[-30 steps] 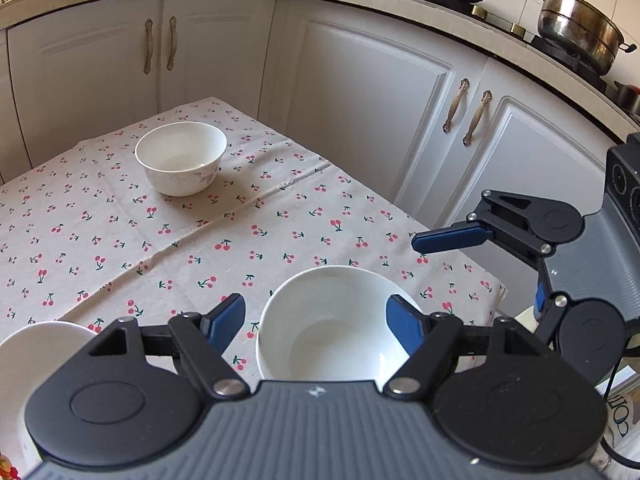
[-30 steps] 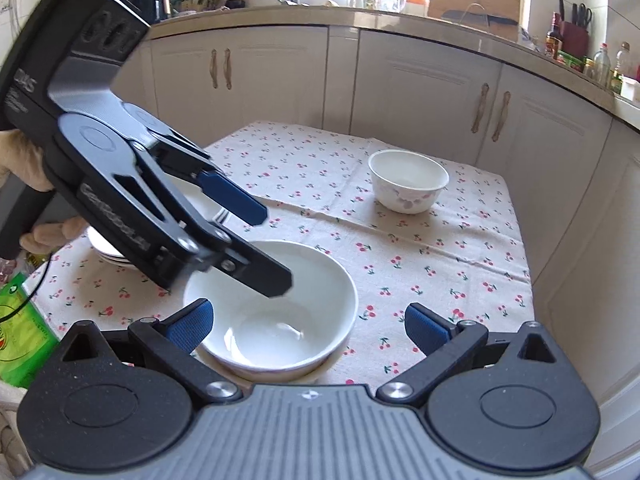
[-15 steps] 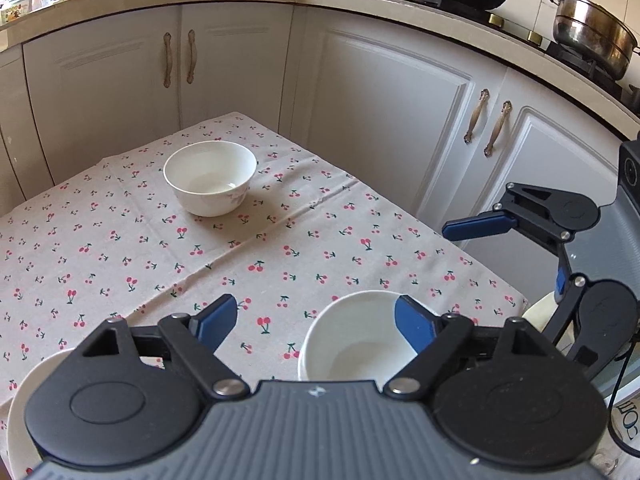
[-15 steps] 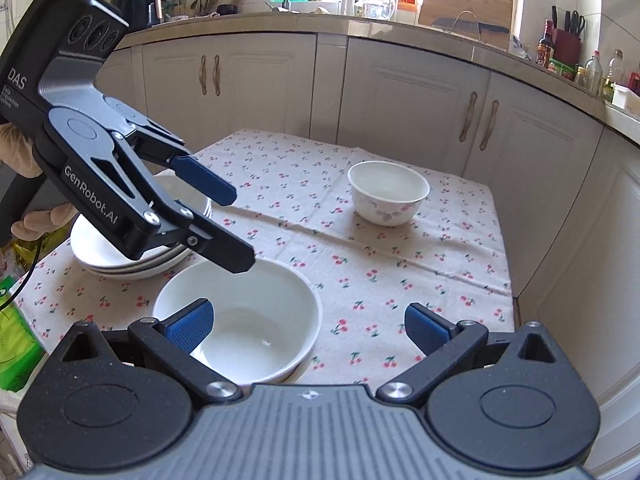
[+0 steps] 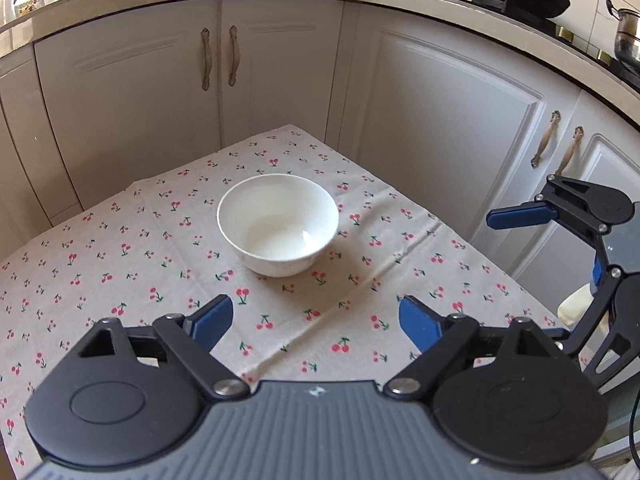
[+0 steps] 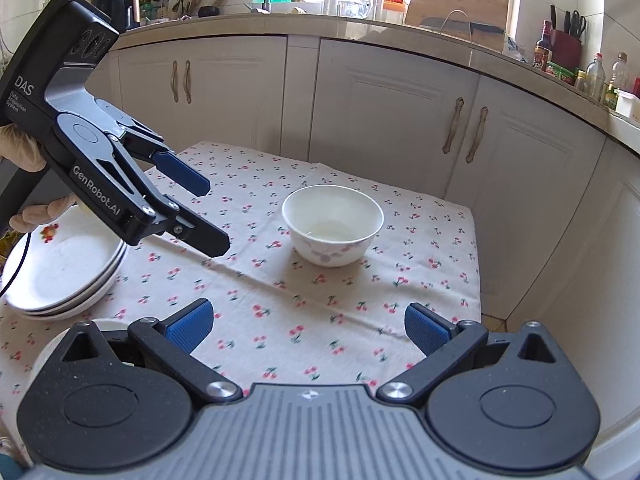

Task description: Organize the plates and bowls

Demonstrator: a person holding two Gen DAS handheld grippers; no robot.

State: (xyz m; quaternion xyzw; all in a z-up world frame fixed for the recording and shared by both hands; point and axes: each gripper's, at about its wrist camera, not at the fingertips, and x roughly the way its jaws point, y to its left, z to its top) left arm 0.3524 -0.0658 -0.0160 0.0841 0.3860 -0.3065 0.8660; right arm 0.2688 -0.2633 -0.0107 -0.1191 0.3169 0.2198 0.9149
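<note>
A small white bowl (image 5: 278, 224) with a floral print (image 6: 332, 226) stands upright on the cherry-print tablecloth (image 5: 120, 280), near the far corner. My left gripper (image 5: 316, 322) hovers short of it with its jaws opening and nothing between them; the right wrist view shows it (image 6: 214, 218) left of the bowl. My right gripper (image 6: 308, 326) is open and empty, also short of the bowl, and appears at the right edge (image 5: 544, 248) of the left wrist view. A larger white bowl (image 6: 100, 325) sits mostly hidden behind my right gripper's left finger.
A stack of white plates (image 6: 60, 268) lies at the table's left side. A gloved hand (image 6: 22, 152) holds the left gripper. White cabinets (image 6: 392, 120) close in behind the table's far and right edges. A worktop with bottles and cookware runs above.
Both grippers have moved forward over the table from the larger bowl toward the small bowl. The larger bowl has dropped out of the left wrist view. The left jaws have widened.
</note>
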